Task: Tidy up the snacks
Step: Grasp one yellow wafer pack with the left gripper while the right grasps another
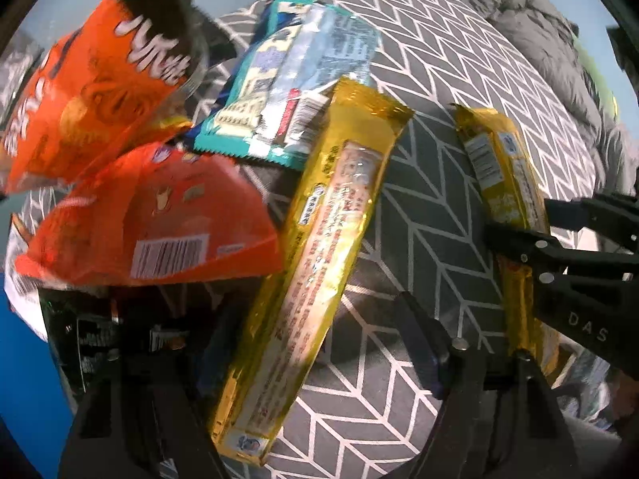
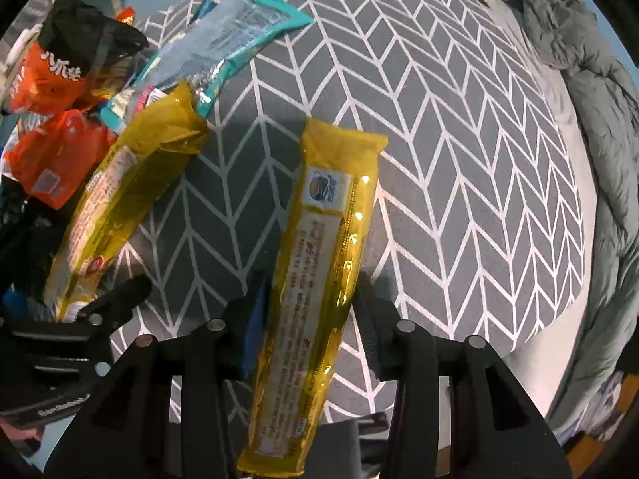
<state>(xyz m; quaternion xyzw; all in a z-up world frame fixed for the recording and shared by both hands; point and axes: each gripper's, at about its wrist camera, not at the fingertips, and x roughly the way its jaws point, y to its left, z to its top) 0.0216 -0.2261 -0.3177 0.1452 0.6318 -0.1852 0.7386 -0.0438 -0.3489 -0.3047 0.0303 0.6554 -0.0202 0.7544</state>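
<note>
Snacks lie on a bed point(image 2: 459, 127) with a grey herringbone cover point(image 1: 439, 80). Right gripper point(image 2: 309, 319) points down, jaws narrowly parted either side of a gold biscuit pack point(image 2: 319, 259) lying lengthwise mid-cover; whether they pinch it is unclear. Left gripper point(image 1: 307, 339), jaws wide open, straddles a second gold pack point(image 1: 319, 239) beside orange bags point(image 1: 151, 223) and a teal packet point(image 1: 287, 92) heaped toward the cover's left edge, probably to pair the matching packs.

The near end of the long yellow foil-wrapped biscuit pack point(image 2: 319, 279) is cut off by the lower picture edge in the right wrist view. The print on it cannot be read. In the left wrist view, the black crinkled packet point(image 1: 92, 335) at near left is hidden partly behind the orange snack bag point(image 1: 159, 223), and its label is blurred.
</note>
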